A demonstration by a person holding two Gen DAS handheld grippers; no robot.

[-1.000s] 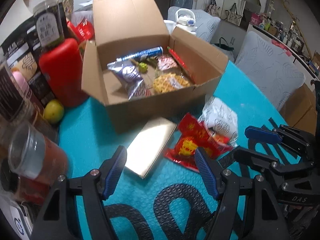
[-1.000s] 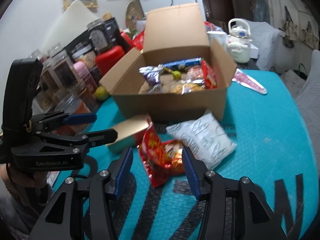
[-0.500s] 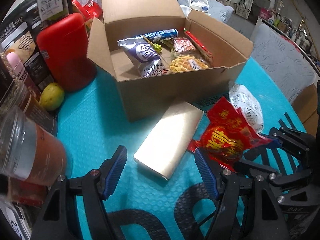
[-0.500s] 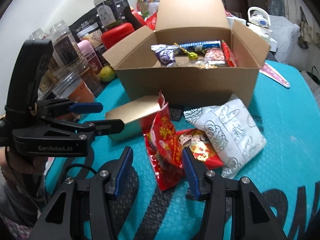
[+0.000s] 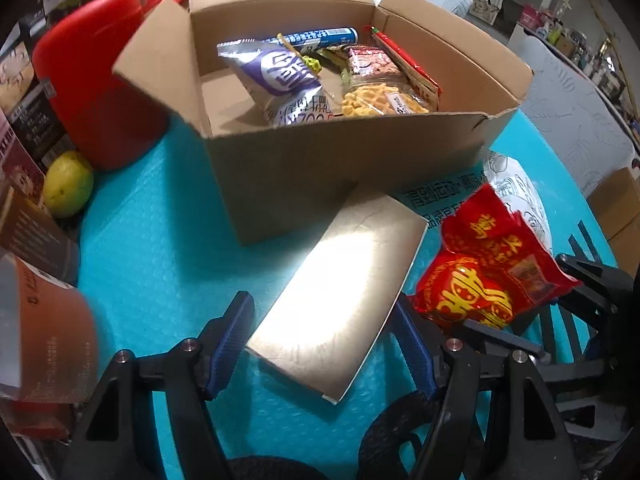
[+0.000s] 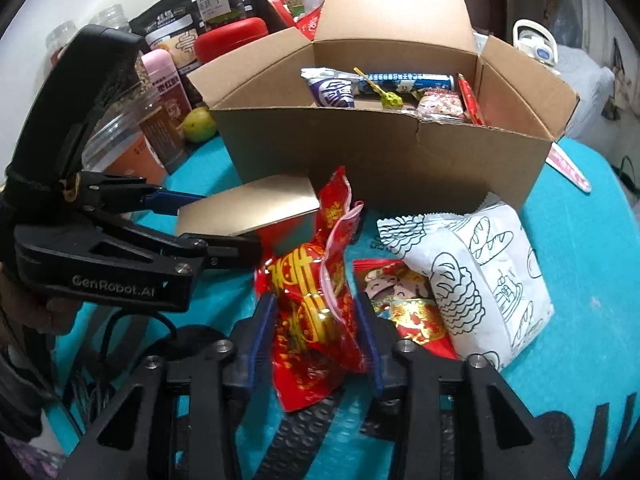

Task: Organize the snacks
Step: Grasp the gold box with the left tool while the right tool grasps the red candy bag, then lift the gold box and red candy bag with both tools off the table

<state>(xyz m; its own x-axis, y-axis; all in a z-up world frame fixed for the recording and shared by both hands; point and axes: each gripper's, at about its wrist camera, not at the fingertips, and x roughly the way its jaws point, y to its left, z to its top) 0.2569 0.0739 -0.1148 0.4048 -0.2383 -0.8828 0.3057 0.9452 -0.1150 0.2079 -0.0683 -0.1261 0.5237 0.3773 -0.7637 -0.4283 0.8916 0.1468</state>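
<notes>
Even indoor light; hard glare whitens the gold box [image 5: 340, 300]. Fisheye bends edges, corners go black, and the near jar [image 5: 44, 328] blurs.

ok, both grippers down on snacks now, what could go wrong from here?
1. The right gripper pinches the red snack bag by its crinkled middle; it may slip or crush the contents.
2. The left gripper straddles the gold box at a skewed angle, so closing could twist it.
3. The cardboard box stands close; a low lift could clip it.
</notes>
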